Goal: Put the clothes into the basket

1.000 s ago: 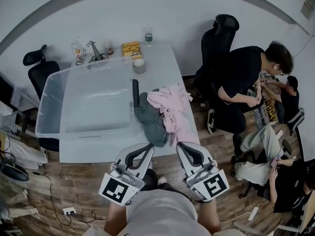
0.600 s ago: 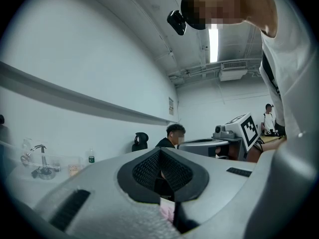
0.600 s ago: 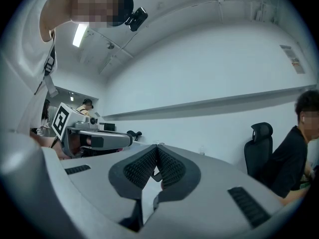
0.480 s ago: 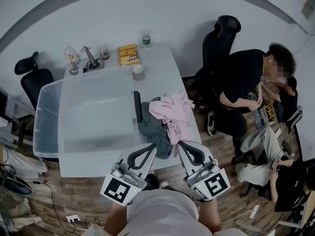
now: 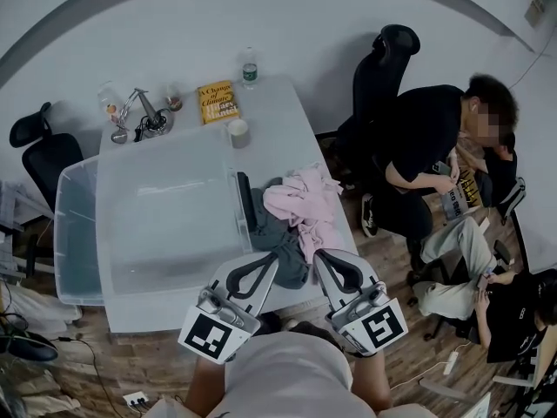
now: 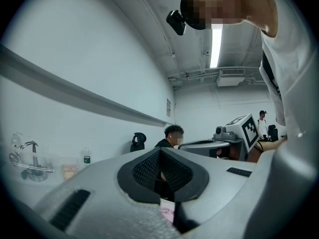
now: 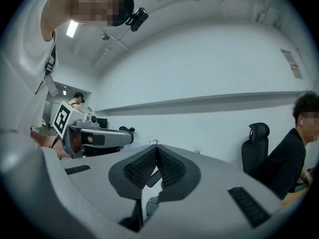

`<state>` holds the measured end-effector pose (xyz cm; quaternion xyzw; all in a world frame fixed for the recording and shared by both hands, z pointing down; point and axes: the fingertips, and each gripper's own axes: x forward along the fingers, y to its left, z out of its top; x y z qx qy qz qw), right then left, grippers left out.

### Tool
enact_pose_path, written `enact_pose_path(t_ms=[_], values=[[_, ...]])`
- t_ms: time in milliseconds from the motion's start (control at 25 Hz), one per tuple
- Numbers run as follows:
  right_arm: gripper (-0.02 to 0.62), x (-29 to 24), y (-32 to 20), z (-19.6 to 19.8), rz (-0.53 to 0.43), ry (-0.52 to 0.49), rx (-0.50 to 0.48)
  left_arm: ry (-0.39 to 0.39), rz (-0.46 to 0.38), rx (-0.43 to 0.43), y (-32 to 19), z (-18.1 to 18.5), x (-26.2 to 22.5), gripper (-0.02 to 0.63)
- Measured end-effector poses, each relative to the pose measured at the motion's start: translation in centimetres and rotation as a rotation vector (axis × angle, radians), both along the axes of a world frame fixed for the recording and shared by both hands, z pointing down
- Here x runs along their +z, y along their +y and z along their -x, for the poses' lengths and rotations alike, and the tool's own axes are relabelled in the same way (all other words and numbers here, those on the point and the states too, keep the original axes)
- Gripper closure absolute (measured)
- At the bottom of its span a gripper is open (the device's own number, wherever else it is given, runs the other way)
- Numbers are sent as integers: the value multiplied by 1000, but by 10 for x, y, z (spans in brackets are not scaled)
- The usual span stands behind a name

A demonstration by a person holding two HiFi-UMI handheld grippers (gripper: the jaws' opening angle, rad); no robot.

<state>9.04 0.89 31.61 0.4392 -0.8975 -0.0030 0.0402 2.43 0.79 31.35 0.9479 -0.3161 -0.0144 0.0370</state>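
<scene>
1. White wall [image 5: 287, 16] runs along the far edge of the white worktop [image 5: 278, 124]. The near and right edges drop to a wooden floor [image 5: 130, 355], and the person holding the claws stands at the near edge.
2. Filling the worktop's left half is a clear plastic basket [image 5: 70, 233], open at the top. Its left side overhangs the worktop's left edge.
3. Left claw [image 5: 271, 261] and right claw [image 5: 318, 256] hang side by side over the near edge, a little apart. Each has its jaws brought together at the tips, with nothing gripped between them.
4. Clothes [image 5: 296, 220] lie heaped on the worktop's right side, just right of the basket and just beyond the claw tips. A pink garment [image 5: 305, 200] sits on top and to the right. Under it is a grey garment [image 5: 277, 238], whose near end reaches between the two claws. Whether either tip touches the cloth cannot be told.
5. Between the basket and the heap, a black strip [image 5: 245, 200] lies along the basket's right wall.
6. At the far end stand a cup [image 5: 238, 132], a yellow book [image 5: 218, 101], a bottle [image 5: 249, 66] and a metal stand [image 5: 139, 116], all well apart from the clothes.
7. Near the worktop's right edge sits a seated person [image 5: 418, 138] in black, with a black office chair [image 5: 383, 59] beside them.
</scene>
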Motion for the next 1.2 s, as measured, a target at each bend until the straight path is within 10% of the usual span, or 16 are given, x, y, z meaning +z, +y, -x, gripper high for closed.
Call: enact_pose_path(t_ms=[1200], values=[[588, 49, -85, -67, 172, 117, 66, -141, 9, 87, -75, -64, 26, 601]])
